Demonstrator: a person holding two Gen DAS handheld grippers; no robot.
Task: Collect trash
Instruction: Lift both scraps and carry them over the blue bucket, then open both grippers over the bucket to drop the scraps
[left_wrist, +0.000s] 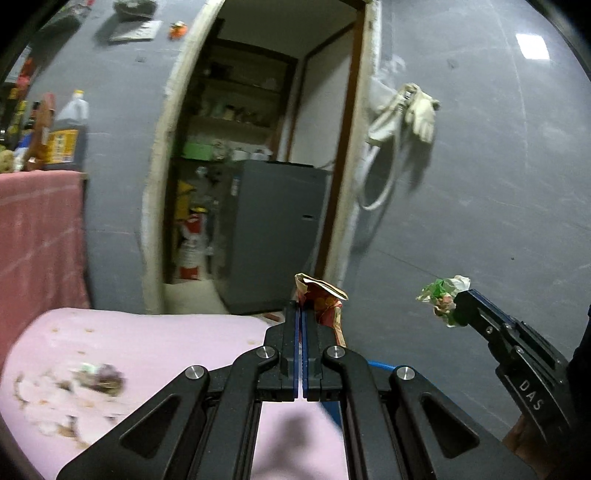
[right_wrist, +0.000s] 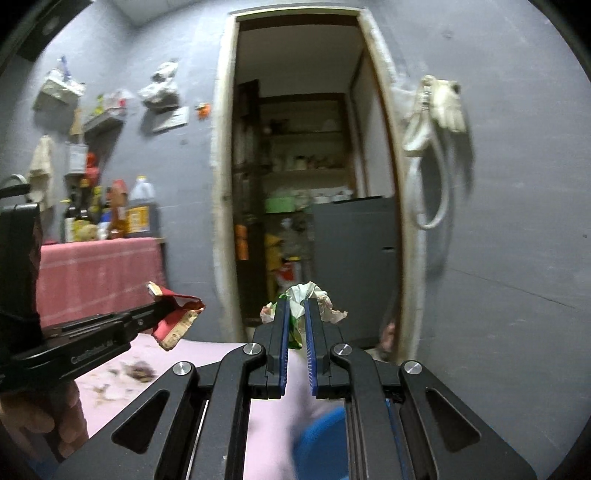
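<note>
Pinched tight, my left gripper (left_wrist: 300, 314) holds a crumpled red and tan paper wrapper (left_wrist: 325, 301), which sticks out past the tips on the right side. On my right gripper (right_wrist: 296, 308) the blue-lined jaws stand closed at the tips on a scrunched green and white wrapper (right_wrist: 308, 301), with the wad bunched above and around them. Both pieces hang in the air in front of the grey wall, facing an open doorway. Below me lies a pink padded surface (left_wrist: 155, 343) strewn with brown crumbs and scraps (left_wrist: 101, 378). Something blue and blurred (right_wrist: 321, 435) shows beneath my right gripper; I cannot tell what it is.
</note>
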